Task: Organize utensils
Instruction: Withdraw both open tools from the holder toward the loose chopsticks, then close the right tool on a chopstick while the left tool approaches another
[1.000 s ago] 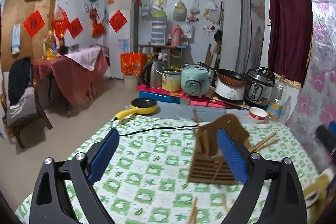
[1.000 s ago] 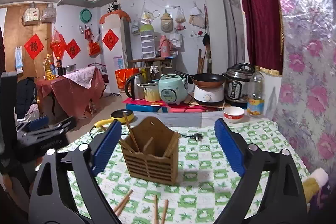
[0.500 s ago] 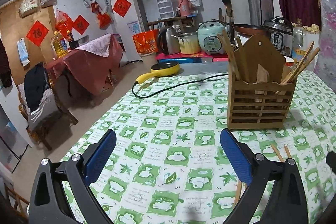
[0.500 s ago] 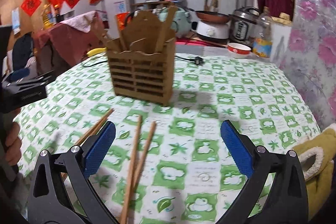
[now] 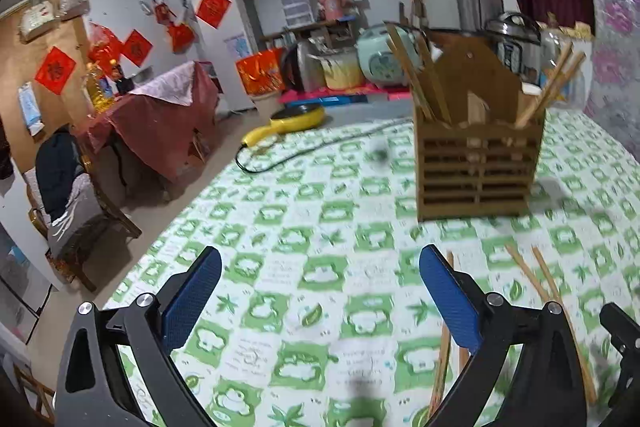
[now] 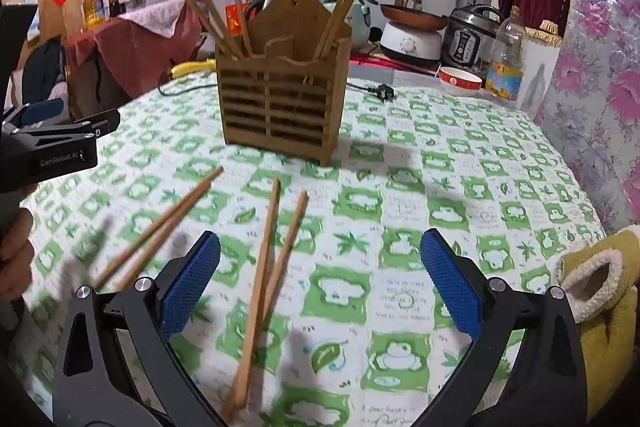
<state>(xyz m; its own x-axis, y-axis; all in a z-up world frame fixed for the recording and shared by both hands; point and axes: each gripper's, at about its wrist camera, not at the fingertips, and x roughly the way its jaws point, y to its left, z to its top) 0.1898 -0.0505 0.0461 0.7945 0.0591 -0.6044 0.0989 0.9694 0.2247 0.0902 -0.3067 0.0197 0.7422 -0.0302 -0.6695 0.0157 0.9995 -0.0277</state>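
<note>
Right gripper has dropped nearer the chopsticks (untouched); both grippers' jaws spread, empty.

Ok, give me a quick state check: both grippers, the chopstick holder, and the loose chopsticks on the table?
left gripper: open, empty, over the tablecloth.
right gripper: open, empty, fingers either side of the middle pair.
wooden chopstick holder: upright on the table, several chopsticks standing inside.
left pair of chopsticks: flat on the table, loose.
middle pair of chopsticks: flat on the table, loose, converging near the camera.
</note>
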